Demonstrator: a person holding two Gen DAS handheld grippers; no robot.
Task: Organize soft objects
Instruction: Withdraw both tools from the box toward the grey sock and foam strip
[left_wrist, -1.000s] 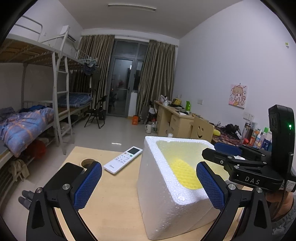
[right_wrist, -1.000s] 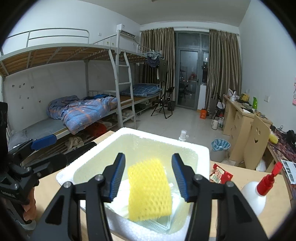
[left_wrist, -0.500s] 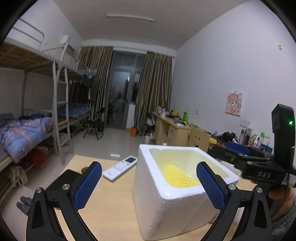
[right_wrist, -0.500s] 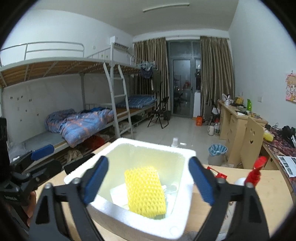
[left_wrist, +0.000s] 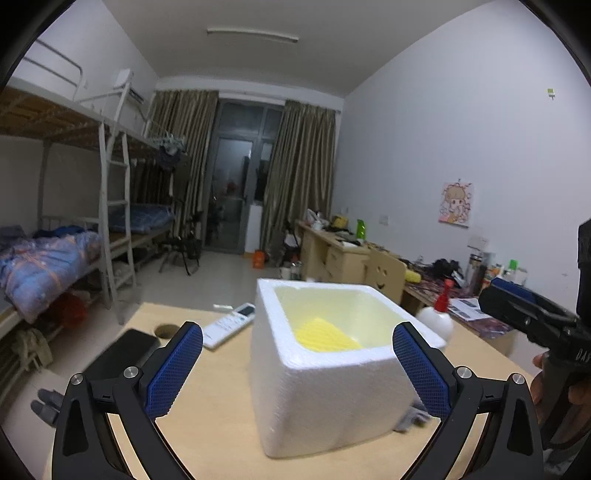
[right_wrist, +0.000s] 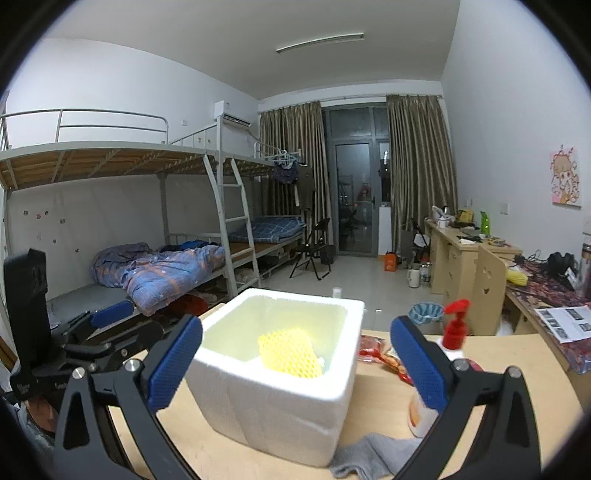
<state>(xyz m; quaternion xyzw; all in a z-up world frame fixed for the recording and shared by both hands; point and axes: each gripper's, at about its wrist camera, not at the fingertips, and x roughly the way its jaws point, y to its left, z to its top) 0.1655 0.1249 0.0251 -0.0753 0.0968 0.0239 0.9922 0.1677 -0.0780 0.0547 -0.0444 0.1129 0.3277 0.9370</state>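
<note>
A white foam box (left_wrist: 325, 384) stands on the wooden table (left_wrist: 218, 435); it also shows in the right wrist view (right_wrist: 280, 402). A yellow foam net sleeve (right_wrist: 290, 352) lies inside it, and its top shows in the left wrist view (left_wrist: 323, 334). A grey sock (right_wrist: 373, 456) lies on the table at the box's front corner, partly seen in the left wrist view (left_wrist: 413, 419). My left gripper (left_wrist: 295, 373) is open and empty in front of the box. My right gripper (right_wrist: 295, 365) is open and empty, back from the box.
A white remote (left_wrist: 229, 325) and a black phone (left_wrist: 122, 354) lie left of the box, near a round cable hole (left_wrist: 166, 328). A white pump bottle with a red top (right_wrist: 456, 336) and red snack packets (right_wrist: 373, 347) sit to the right.
The right gripper opened wide, let go of the yellow sleeve inside the box, and drew back. The left gripper also pulled back and lower, staying open.
</note>
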